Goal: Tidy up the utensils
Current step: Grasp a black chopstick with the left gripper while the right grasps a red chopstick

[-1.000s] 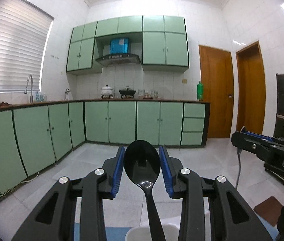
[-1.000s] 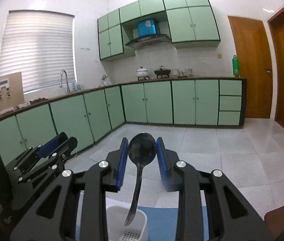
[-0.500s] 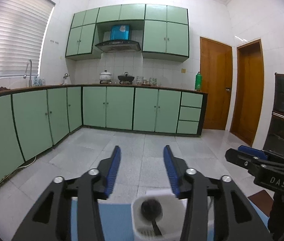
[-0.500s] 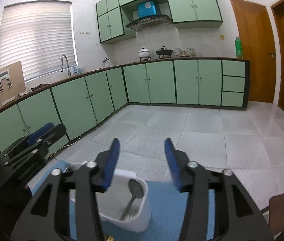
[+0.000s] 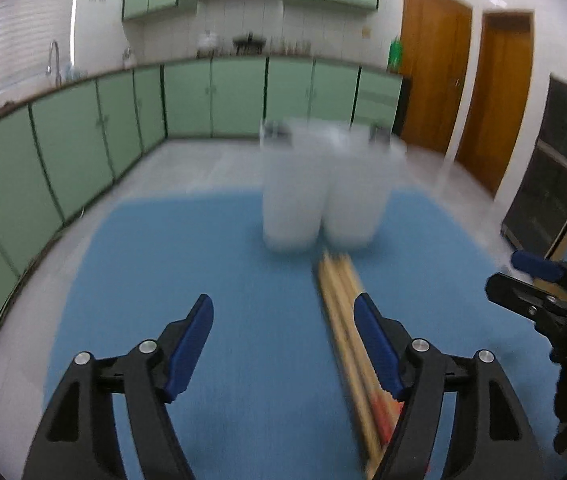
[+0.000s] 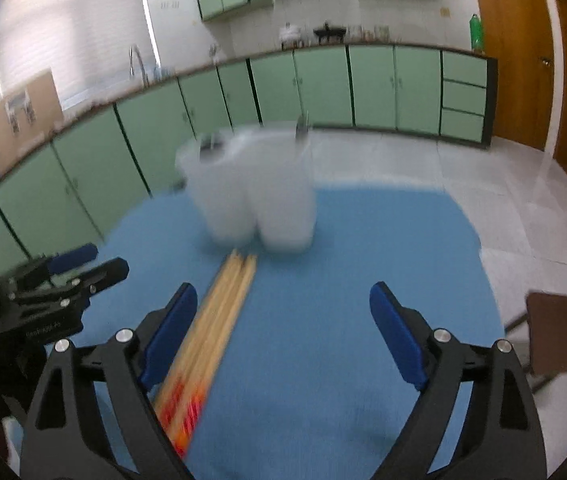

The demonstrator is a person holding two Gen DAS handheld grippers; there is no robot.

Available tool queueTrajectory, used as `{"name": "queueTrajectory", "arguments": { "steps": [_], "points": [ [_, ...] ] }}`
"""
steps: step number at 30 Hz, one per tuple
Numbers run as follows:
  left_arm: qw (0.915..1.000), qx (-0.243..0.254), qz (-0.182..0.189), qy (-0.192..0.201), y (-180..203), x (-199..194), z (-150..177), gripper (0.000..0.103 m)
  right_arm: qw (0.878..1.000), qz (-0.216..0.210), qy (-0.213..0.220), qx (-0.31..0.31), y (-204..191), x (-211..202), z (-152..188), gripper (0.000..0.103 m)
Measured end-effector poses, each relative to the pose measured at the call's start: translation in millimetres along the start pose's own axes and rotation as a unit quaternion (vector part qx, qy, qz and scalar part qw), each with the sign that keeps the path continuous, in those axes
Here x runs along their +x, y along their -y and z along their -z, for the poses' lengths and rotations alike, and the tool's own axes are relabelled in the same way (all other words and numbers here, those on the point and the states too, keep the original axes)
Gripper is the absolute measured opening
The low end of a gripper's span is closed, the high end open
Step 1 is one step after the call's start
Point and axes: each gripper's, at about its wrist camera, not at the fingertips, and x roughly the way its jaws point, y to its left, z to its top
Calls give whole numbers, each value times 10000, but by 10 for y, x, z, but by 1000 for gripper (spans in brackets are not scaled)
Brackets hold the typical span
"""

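Observation:
A white two-part utensil holder (image 5: 323, 192) stands at the far side of a blue mat (image 5: 187, 264); it also shows in the right wrist view (image 6: 255, 196), blurred, with dark utensil tips at its rim. A bundle of wooden chopsticks (image 5: 347, 320) with red-orange ends lies on the mat in front of it, also in the right wrist view (image 6: 211, 320). My left gripper (image 5: 283, 344) is open and empty above the mat, chopsticks by its right finger. My right gripper (image 6: 283, 332) is open and empty, chopsticks by its left finger.
Green kitchen cabinets (image 5: 223, 96) line the far wall and left side. Wooden doors (image 5: 431, 80) stand at the right. A brown stool (image 6: 551, 332) sits right of the table. The other gripper shows at each view's edge (image 5: 555, 312) (image 6: 51, 292).
Both grippers let go of their spoons into the holder, opened wide and pulled back and down toward the mat. The chopsticks have come into view.

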Motion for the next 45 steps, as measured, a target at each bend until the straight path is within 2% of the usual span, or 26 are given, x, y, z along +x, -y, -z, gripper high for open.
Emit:
{"name": "queueTrajectory", "arguments": {
  "steps": [4, 8, 16, 20, 31, 34, 37, 39, 40, 41, 42, 44, 45],
  "points": [
    [9984, -133, -51, -543, 7, 27, 403, 72, 9992, -51, -383, -93, -194, -23, 389, 86],
    [9971, -94, -184, -728, 25, -7, 620, 73, 9976, 4, -627, -291, -371, -28, 625, 86],
    [9960, -197, -365, -786, 47, -69, 821, 75, 9955, 44, -878, -366, -510, 48, 813, 86],
    [9958, -234, -375, -804, 16, -58, 860, 75, 9939, 230, -921, -556, -589, 91, 857, 85],
    [9955, -211, -461, -797, 27, -44, 872, 75, 9943, 567, -875, -204, -343, 8, 869, 85],
    [9957, -216, -449, -780, 31, -63, 880, 75, 9958, 404, -795, -194, -343, -32, 888, 78],
    [9962, -204, -382, -751, 61, -87, 890, 75, 9964, 156, -765, -322, -430, -48, 898, 65],
    [9965, -160, -358, -741, 87, -98, 907, 75, 9957, 15, -858, -348, -489, -20, 928, 48],
    [9965, -151, -348, -740, 94, -103, 908, 75, 9955, 36, -868, -383, -511, 2, 919, 46],
    [9966, -143, -324, -740, 102, -108, 913, 75, 9953, 65, -852, -449, -543, 2, 910, 39],
    [9967, -140, -306, -743, 108, -111, 915, 75, 9952, 0, -848, -498, -564, 2, 909, 26],
    [9968, -113, -288, -743, 123, -114, 915, 75, 9946, -58, -868, -569, -595, 4, 911, 11],
    [9968, -103, -279, -746, 133, -115, 912, 75, 9945, -60, -866, -585, -609, 0, 907, 7]
  ]
}}
